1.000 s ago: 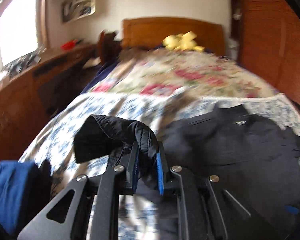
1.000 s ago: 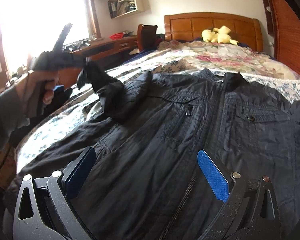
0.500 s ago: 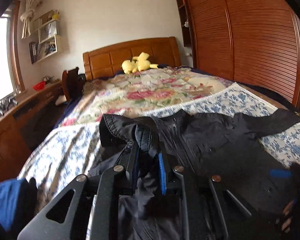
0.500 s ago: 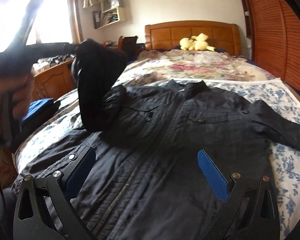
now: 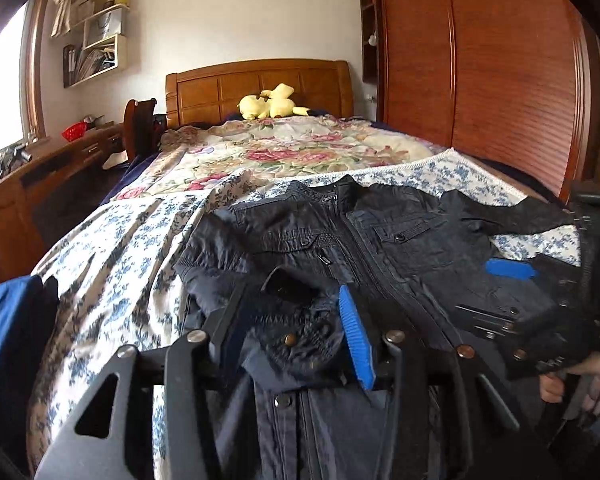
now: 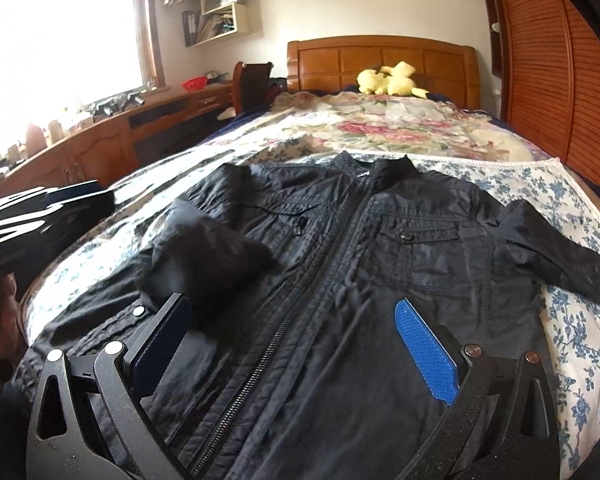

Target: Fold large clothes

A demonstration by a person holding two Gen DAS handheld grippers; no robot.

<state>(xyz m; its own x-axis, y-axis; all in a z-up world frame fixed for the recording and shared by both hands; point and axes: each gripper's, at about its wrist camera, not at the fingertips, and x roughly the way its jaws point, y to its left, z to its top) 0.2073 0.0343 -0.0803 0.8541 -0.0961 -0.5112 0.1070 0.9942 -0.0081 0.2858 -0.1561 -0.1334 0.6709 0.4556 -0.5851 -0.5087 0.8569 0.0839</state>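
A black zip jacket (image 6: pixel 340 264) lies front up on the bed, collar toward the headboard; it also shows in the left wrist view (image 5: pixel 380 236). Its left sleeve (image 6: pixel 208 256) is folded in over the chest, and the cuff (image 5: pixel 296 332) lies between the parted fingers of my left gripper (image 5: pixel 288 312), which is open. The other sleeve (image 6: pixel 560 248) stretches out to the right. My right gripper (image 6: pixel 292 332) is open and empty, low over the jacket's lower front. It shows at the right of the left wrist view (image 5: pixel 512 272).
The bed has a blue floral sheet (image 6: pixel 572 320) and a flowered quilt (image 6: pixel 380 124). A yellow plush toy (image 6: pixel 388 80) sits by the wooden headboard. A wooden desk (image 6: pixel 112 132) and chair stand left, wardrobe doors (image 5: pixel 480 80) right. Blue cloth (image 5: pixel 8 344) lies at the left bed edge.
My left gripper carried the sleeve to the right over the jacket's chest, lowered it and opened; the cuff now lies loose between the fingers. The right gripper stayed open.
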